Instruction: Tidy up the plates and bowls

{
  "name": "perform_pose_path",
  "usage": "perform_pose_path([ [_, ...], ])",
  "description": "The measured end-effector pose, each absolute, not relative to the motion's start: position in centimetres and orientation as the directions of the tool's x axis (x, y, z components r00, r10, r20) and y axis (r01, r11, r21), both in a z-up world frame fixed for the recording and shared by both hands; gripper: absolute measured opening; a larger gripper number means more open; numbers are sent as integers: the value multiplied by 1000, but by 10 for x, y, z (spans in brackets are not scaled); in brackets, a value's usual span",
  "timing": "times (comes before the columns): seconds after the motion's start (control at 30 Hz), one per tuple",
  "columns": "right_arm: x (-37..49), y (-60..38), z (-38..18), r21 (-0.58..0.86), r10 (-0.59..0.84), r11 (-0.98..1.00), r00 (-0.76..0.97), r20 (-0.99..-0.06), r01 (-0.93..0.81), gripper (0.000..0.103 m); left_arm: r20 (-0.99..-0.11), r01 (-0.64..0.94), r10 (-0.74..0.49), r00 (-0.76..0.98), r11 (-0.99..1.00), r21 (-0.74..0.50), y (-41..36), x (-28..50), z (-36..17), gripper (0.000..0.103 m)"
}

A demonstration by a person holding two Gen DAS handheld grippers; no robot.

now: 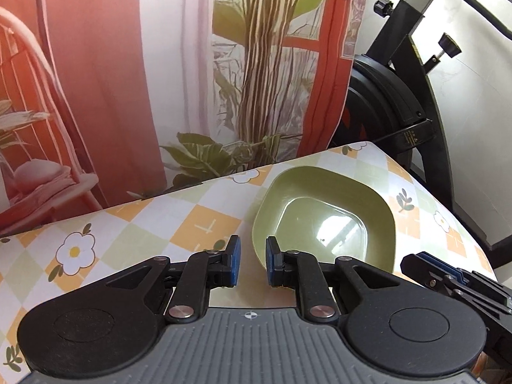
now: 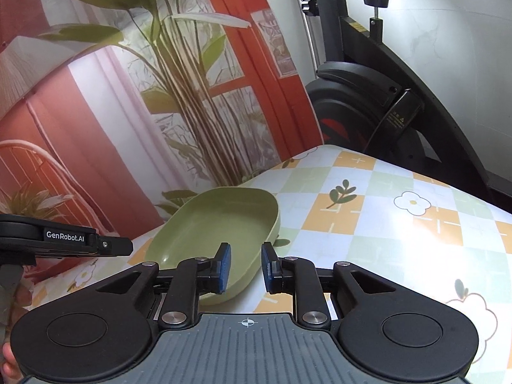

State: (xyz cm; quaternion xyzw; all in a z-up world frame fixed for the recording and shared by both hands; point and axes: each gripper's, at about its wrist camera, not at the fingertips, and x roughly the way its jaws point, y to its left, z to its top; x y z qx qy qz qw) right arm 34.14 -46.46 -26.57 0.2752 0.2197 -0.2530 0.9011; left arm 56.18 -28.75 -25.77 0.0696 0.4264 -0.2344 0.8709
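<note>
Green bowl (image 1: 323,220) on the worktop (image 1: 179,220) looks light, rigid, slick plastic; grip its thin rim. Left tongs (image 1: 252,264) and right tongs (image 2: 245,268) both gape, empty.

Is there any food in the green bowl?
No, it is empty. The green bowl sits right way up on the checked tablecloth, and its shiny bare bottom shows in both views, with only light reflecting there.

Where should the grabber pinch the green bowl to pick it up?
Probably the near rim of the green bowl, one finger inside and one outside. Its wall is thin and slanted, the bowl far too wide to span, and the left gripper, jaws open, is already beside that edge.
</note>
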Motion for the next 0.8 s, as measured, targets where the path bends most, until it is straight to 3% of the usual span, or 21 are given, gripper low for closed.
perform_pose_path([
  [0.8, 362, -479, -289, 414, -295, 697, 760, -579, 585, 16, -791, 503, -380, 480, 858, -106, -300, 581, -287, 17],
])
